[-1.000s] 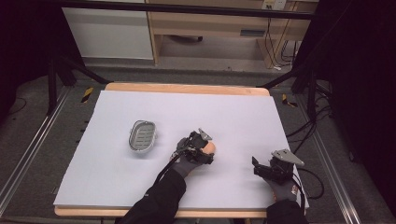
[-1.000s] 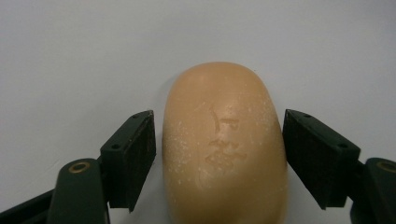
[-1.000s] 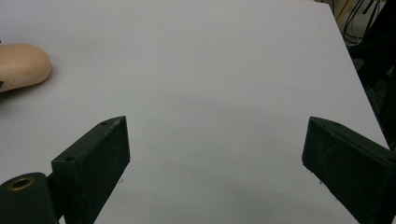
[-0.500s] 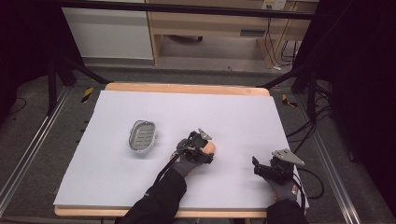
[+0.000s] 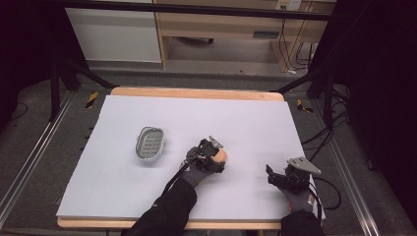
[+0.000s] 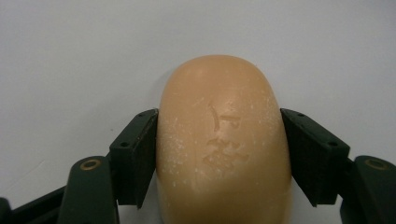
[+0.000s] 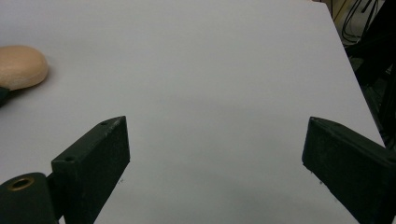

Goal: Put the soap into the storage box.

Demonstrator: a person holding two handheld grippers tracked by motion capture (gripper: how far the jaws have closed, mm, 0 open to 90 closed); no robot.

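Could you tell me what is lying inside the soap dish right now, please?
Nothing: the dish shows a bare ribbed floor. The soap sits apart, between the left gripper's fingers. What's under the dish is hidden.

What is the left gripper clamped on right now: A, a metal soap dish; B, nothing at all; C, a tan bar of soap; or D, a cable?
C: in the left gripper view, the left gripper has both black jaws pressed against the sides of the tan bar of soap, while the soap dish sits apart on the table.
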